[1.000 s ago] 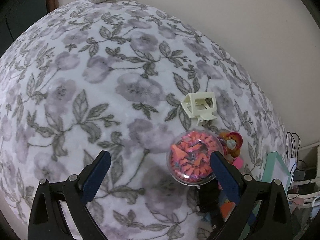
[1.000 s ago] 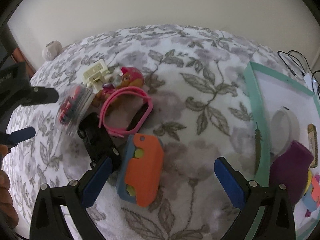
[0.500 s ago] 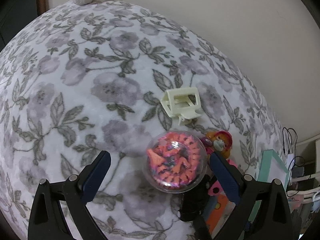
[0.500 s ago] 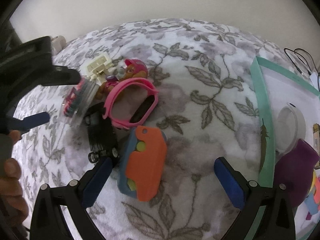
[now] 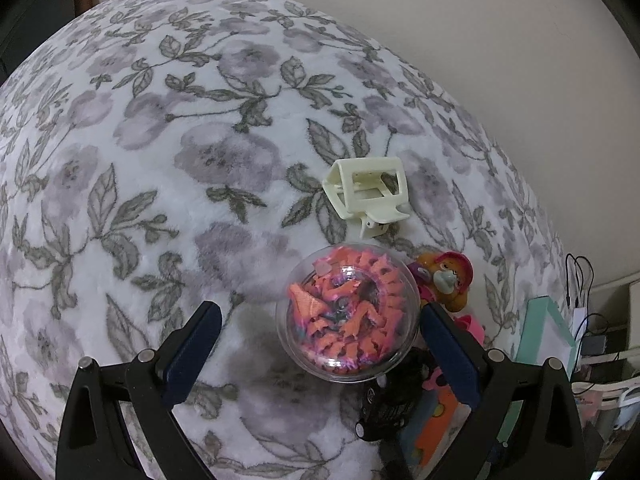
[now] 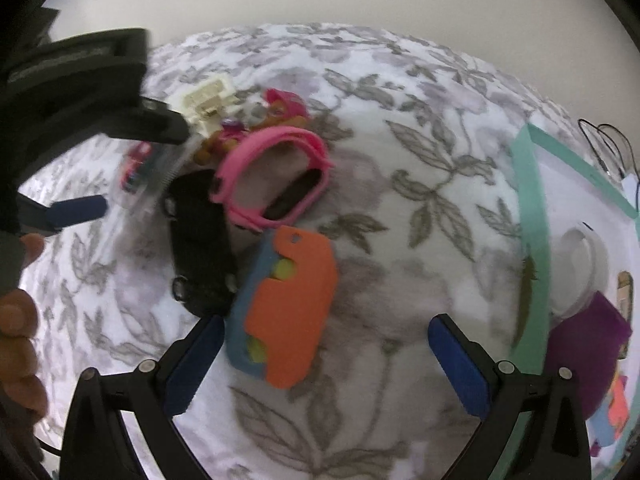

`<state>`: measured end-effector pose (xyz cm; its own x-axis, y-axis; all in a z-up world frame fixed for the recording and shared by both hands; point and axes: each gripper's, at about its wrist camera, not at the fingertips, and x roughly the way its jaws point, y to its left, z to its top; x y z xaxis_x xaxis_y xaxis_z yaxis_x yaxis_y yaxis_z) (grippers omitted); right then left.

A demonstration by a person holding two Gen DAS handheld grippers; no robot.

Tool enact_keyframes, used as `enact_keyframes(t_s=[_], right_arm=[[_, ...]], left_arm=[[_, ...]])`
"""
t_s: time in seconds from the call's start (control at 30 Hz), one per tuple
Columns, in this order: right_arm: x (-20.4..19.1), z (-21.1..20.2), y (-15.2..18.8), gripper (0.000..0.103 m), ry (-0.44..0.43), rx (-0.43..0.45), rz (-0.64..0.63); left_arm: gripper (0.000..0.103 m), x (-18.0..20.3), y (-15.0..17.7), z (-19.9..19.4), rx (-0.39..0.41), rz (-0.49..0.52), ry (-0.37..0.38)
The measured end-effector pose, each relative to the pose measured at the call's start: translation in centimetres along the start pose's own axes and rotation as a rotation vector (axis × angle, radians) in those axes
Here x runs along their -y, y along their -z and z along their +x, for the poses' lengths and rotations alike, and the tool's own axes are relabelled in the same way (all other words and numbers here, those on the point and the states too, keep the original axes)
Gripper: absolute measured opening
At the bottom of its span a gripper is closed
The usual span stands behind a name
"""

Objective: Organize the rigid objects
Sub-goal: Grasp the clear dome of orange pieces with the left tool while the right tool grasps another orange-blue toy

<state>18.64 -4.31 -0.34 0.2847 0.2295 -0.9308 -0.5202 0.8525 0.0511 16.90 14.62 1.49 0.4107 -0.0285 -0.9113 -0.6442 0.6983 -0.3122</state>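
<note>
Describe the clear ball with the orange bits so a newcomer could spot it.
On the floral blanket, find the toy cluster near the mint-edged tray. The clear ball lies just below the cream hair clip, left of the dog figurine. It alone is transparent, packed with orange and pink pieces.

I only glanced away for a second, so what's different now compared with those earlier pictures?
The left gripper has slid right, bringing the clear ball between its open jaws. The right gripper crept toward the orange car. Nothing grabbed; hair clip and other toys stayed put.
</note>
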Motion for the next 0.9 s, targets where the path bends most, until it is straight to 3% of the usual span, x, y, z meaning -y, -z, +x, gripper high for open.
enact_keyframes(t_s=[0.37,0.47,0.67,0.73,0.8,0.9], right_arm=[[0.6,0.0,-0.4,0.102,0.057,0.033,0.042],[0.1,-0.3,-0.1,0.093,0.055,0.050,0.043],[0.1,-0.8,-0.5,0.066,0.054,0.070,0.050],[0.7,-0.9,-0.5,0.052,0.053,0.074,0.072],[1.2,-0.9,-0.6,0.045,0.048,0.074,0.095],[2.2,-1.0,-0.4,0.044,0.011,0.073,0.125]], left_arm=[[0.099,-0.3,0.3,0.1,0.007,-0.005,0.004],[0.090,0.0,0.4,0.2,0.008,-0.003,0.027],[0.073,0.4,0.4,0.0,0.012,0.024,0.051],[0.073,0.4,0.4,0.1,0.013,0.023,0.051],[0.073,0.3,0.4,0.1,0.014,0.025,0.053],[0.073,0.4,0.4,0.1,0.014,0.020,0.049]])
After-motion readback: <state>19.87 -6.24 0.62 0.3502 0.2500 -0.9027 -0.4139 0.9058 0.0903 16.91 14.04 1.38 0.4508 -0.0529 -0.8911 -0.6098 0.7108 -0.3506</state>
